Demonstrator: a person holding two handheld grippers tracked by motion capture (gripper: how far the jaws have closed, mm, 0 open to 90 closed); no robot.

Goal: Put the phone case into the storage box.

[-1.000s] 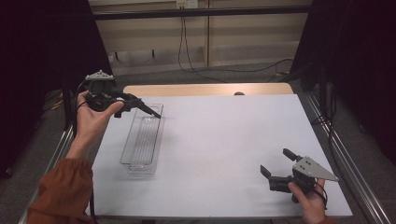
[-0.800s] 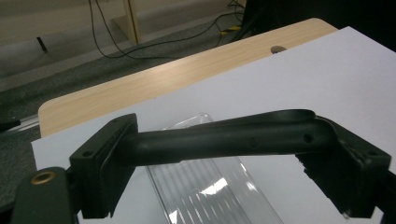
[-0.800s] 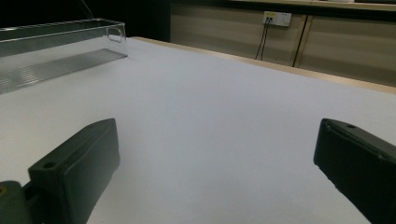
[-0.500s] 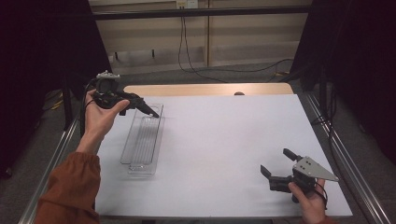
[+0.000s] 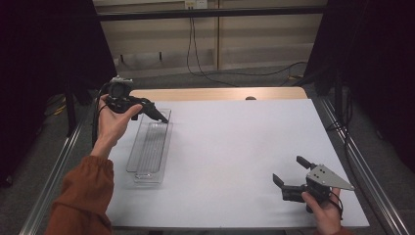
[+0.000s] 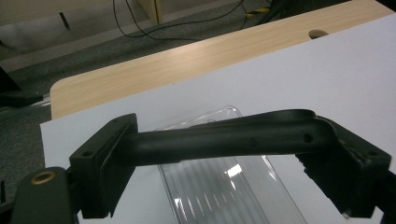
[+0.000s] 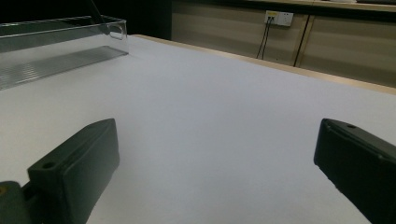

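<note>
A person's left hand holds my left gripper [image 5: 155, 113] above the far end of a clear plastic tray [image 5: 149, 147]. In the left gripper view its jaws [image 6: 224, 140] are shut on a black curved bar [image 6: 219, 137] that spans from one jaw to the other, with the ribbed tray floor [image 6: 224, 191] below. My right gripper [image 5: 288, 174] rests low at the near right of the white table [image 5: 235, 147], open, with nothing between its fingers. The right gripper view shows bare table between the jaws [image 7: 219, 154] and the tray [image 7: 46, 42] far off at the upper left.
A wooden strip [image 5: 215, 93] with a round hole runs along the table's far edge. Metal rails [image 5: 357, 161] flank the table on both sides. Cables [image 5: 195, 49] lie on the floor behind. Dark curtains stand to the left and right.
The left hand has shifted a little to the right with the black bar still held over the tray's far end. The right gripper has stayed in place.
</note>
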